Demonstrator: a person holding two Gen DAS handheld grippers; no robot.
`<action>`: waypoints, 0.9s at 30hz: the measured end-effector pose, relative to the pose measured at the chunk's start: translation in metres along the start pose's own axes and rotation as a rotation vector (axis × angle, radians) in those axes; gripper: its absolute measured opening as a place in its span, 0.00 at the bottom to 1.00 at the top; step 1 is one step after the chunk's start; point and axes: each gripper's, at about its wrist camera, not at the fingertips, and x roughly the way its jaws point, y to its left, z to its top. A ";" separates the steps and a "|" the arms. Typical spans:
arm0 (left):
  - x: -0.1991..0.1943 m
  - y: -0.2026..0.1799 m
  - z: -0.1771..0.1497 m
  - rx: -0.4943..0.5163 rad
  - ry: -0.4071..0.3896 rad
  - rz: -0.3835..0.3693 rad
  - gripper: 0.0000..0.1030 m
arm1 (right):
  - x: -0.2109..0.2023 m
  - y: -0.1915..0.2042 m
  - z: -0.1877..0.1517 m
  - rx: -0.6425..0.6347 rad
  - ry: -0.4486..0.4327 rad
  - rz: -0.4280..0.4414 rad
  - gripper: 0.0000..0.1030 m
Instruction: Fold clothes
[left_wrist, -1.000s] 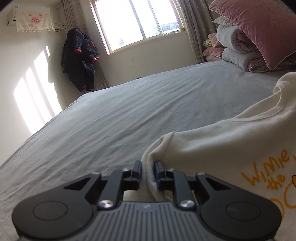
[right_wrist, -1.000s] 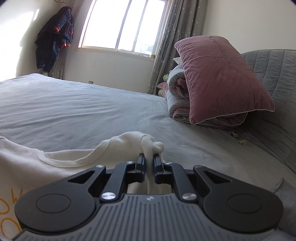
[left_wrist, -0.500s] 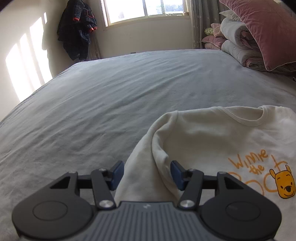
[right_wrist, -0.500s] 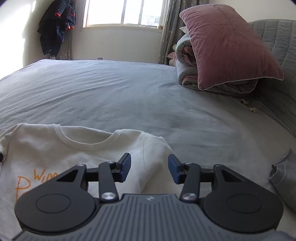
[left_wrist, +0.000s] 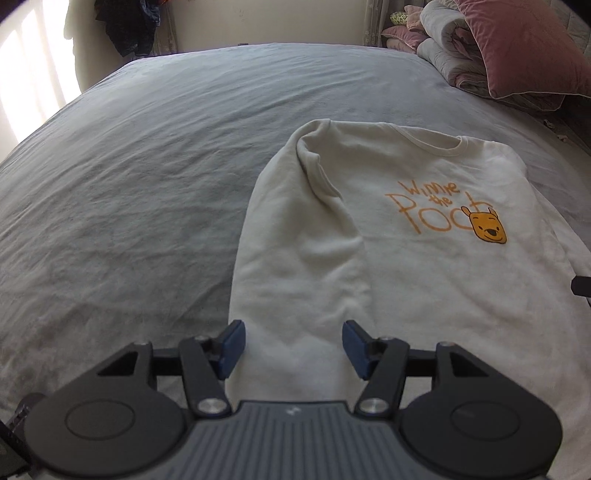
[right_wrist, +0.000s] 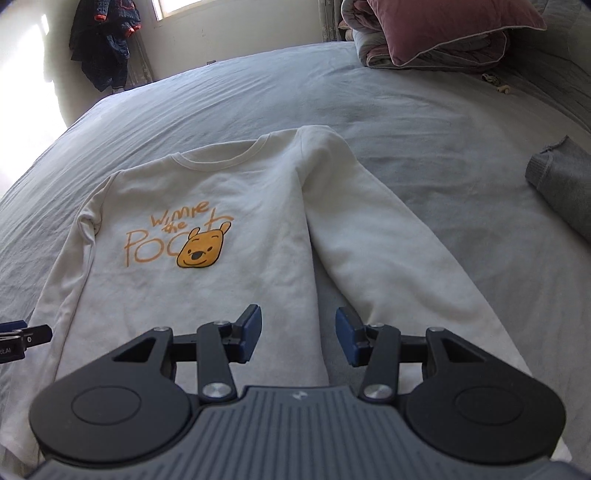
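Two handheld grippers point forward and tilt downward. The left gripper (left_wrist: 291, 345) has its blue-padded jaws apart, having just been opening, with nothing clamped between them. The right gripper (right_wrist: 298, 336) likewise has its jaws parted, just opened, pressing on nothing. The left gripper's tip shows at the right view's left edge.

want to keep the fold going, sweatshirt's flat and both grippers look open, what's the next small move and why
Probably close the right gripper on the right sleeve and carry it across the chest. The cream sweatshirt lies face up on the bed, that sleeve angles away from the body, and both jaws stand open and empty.
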 end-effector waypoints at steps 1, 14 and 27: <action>-0.005 0.000 -0.006 0.003 0.008 -0.012 0.59 | -0.004 -0.002 -0.007 0.015 0.017 0.013 0.47; -0.042 0.006 -0.072 0.032 -0.013 -0.122 0.69 | -0.051 -0.040 -0.074 0.188 0.096 0.132 0.47; -0.060 0.053 -0.091 0.001 -0.169 0.051 0.03 | -0.065 -0.052 -0.101 0.220 0.163 0.309 0.45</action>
